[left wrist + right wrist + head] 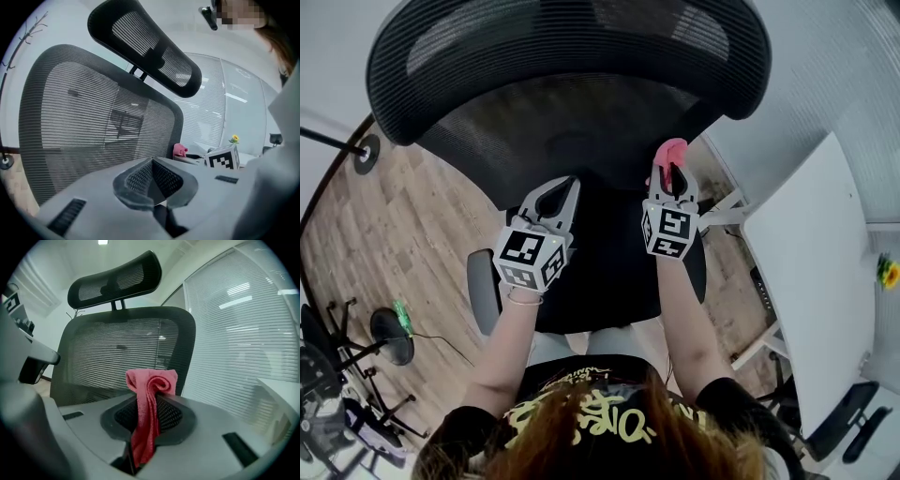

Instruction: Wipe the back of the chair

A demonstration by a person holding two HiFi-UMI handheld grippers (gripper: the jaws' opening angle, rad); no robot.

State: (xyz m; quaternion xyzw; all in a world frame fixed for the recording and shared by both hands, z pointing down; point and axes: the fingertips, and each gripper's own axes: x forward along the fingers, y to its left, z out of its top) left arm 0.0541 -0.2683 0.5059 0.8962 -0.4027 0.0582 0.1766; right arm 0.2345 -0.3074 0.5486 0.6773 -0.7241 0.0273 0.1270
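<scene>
A black mesh office chair faces me; its backrest (572,122) (89,126) (126,352) rises ahead, with a headrest (562,47) (150,47) (115,280) on top. My right gripper (671,169) (149,394) is shut on a pink cloth (672,155) (149,401) that bunches above the jaws, just short of the backrest's right side. My left gripper (566,190) (152,171) hovers over the seat (600,272) with its jaws closed together and nothing between them. The pink cloth (179,150) also shows in the left gripper view, to the right.
A white desk (816,281) stands at the right with a small yellow flower (888,272) on it. Window blinds (239,324) lie behind the chair. Wooden floor (394,234) at the left holds stand bases and cables. The chair's armrests (483,291) flank the seat.
</scene>
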